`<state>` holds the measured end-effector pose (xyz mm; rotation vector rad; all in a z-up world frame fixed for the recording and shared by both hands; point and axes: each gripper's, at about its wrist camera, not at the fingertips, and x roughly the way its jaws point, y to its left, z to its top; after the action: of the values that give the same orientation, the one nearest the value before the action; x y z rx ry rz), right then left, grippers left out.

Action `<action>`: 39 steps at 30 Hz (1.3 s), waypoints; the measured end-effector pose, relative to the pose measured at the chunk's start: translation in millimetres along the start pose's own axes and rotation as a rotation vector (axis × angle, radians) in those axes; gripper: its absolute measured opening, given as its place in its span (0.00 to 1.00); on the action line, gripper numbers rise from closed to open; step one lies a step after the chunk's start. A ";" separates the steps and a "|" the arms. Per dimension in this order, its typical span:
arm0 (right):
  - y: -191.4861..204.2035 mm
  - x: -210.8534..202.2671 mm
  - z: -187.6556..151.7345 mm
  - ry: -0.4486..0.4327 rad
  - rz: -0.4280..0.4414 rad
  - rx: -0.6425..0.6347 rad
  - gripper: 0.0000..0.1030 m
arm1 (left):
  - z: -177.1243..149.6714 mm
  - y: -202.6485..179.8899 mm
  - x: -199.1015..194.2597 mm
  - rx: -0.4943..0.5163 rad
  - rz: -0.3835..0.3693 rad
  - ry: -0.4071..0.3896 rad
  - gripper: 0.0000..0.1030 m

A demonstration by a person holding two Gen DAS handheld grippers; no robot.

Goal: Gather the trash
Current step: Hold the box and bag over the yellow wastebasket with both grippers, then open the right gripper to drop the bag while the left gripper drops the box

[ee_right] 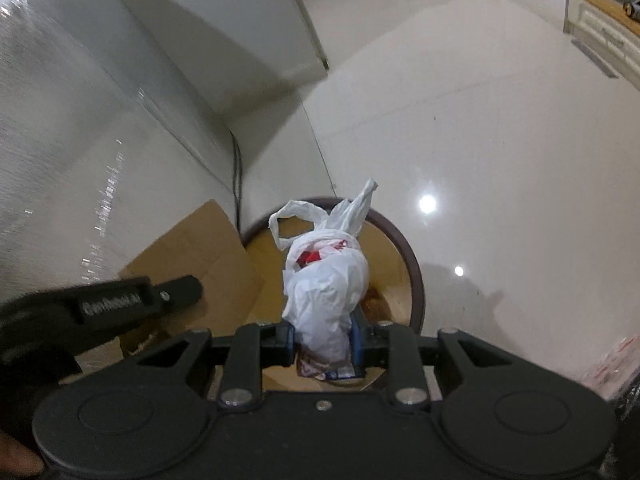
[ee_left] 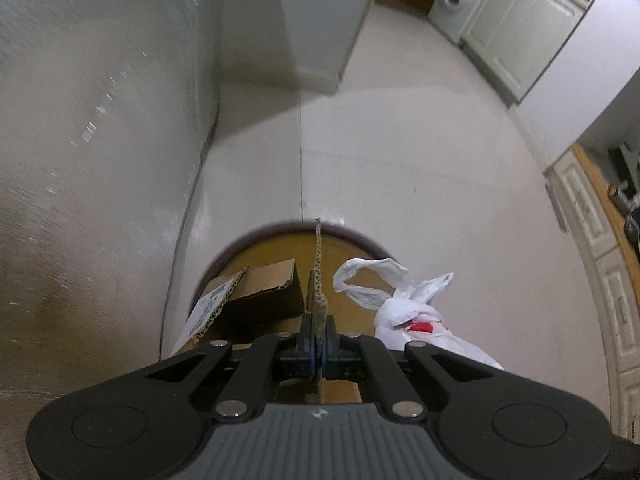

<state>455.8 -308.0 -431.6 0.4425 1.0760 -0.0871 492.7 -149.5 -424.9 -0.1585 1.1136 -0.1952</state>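
Holding both items of trash over a round receptacle, the two grippers appear to be at the deposit stage of the task.

The round bin point(ee_right: 416, 276), with a dark rim and a tan interior, sits on the pale floor point(ee_right: 480, 120) at lower centre of both views, just beside the wall. Whether it is a bin or a low round table cannot be settled from these views.

A flattened cardboard box point(ee_left: 256, 292) occupies the lower left of the left wrist view; it leans at the receptacle's left edge, partly over the rim.

The white plastic bag point(ee_right: 326, 276), knotted with red contents showing, hangs at centre of the right wrist view. The right gripper point(ee_right: 323, 344) has its fingers closed on the bag's lower part.

The left gripper point(ee_left: 319, 346) has its fingers clamped fully on a thin strip of corrugated cardboard point(ee_left: 318, 264), seen edge-on at lower centre.

Judgement: collection of these two pieces is done; release into the receptacle remains. A further red-and-white wrapper point(ee_right: 616, 364) lies on the floor at the lower right edge, apparently uncollected.
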 end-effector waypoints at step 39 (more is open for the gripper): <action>-17.5 62.1 4.8 0.174 -0.141 -0.021 0.52 | 8.8 19.3 68.3 -0.043 -0.127 0.110 0.05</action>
<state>484.7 -316.9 -488.8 0.3594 1.2778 -0.1644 531.3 -146.5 -485.1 -0.2596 1.2185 -0.2959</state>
